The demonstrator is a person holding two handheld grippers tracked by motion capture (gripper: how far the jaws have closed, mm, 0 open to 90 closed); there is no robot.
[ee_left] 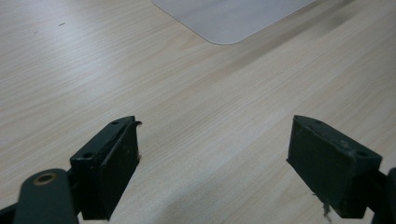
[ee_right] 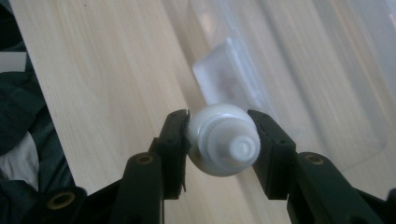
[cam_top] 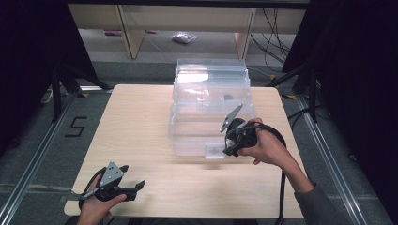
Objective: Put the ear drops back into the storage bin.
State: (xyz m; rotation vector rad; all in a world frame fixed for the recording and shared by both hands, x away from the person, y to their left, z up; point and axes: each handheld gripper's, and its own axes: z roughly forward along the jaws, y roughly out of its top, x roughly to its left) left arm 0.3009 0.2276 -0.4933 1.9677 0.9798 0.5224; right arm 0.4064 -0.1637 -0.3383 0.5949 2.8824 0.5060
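Observation:
My right gripper (ee_right: 219,122) is shut on a small white rounded bottle (ee_right: 219,142) with a screw neck and a nozzle that points at the camera. In the high view that right gripper (cam_top: 231,146) hovers above the front right of a clear plastic box (cam_top: 211,89), beside the box's front latch (cam_top: 215,151). The box (ee_right: 303,70) and its latch (ee_right: 229,74) lie blurred below the bottle. My left gripper (cam_top: 133,176) rests near the table's front left corner, held by a hand. Its jaws (ee_left: 212,154) stand wide apart over bare wood, with nothing between them.
The light wooden table (cam_top: 141,122) carries the clear box at its back centre. A pale round-cornered shape (ee_left: 233,18) lies ahead of the left gripper. Dark curtains flank the table, and cables and shelving sit beyond its far edge.

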